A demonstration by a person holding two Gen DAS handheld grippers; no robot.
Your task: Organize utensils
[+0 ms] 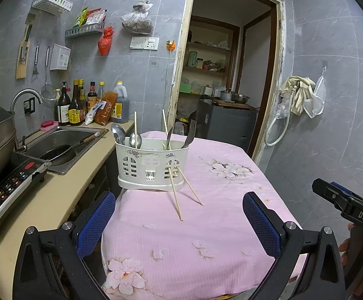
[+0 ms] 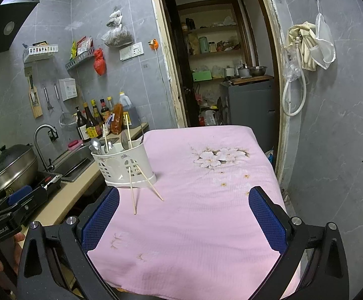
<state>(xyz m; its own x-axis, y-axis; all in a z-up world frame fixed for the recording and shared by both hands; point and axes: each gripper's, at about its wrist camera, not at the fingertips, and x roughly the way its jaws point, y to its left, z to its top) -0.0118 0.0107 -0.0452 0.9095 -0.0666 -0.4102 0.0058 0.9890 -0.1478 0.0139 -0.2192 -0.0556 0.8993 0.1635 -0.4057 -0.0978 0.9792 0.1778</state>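
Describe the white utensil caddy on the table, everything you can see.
The utensil caddy is cream-white plastic with arched cut-out slots, a faint floral print and a flared base. It stands upright on the pink tablecloth at the table's counter-side edge, holding spoons, a fork and chopsticks. Two chopsticks lean against its front. Neither gripper touches it.

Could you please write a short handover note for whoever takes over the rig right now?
Left hand-held gripper: open, empty, short of the holder. Right hand-held gripper: open, empty.
The white utensil holder stands on the pink tablecloth at the table's counter side.
Done: spoons, a fork and two chopsticks stand in the holder.
Left: two loose chopsticks lean against the holder's front, tips on the cloth; they need lifting into it.
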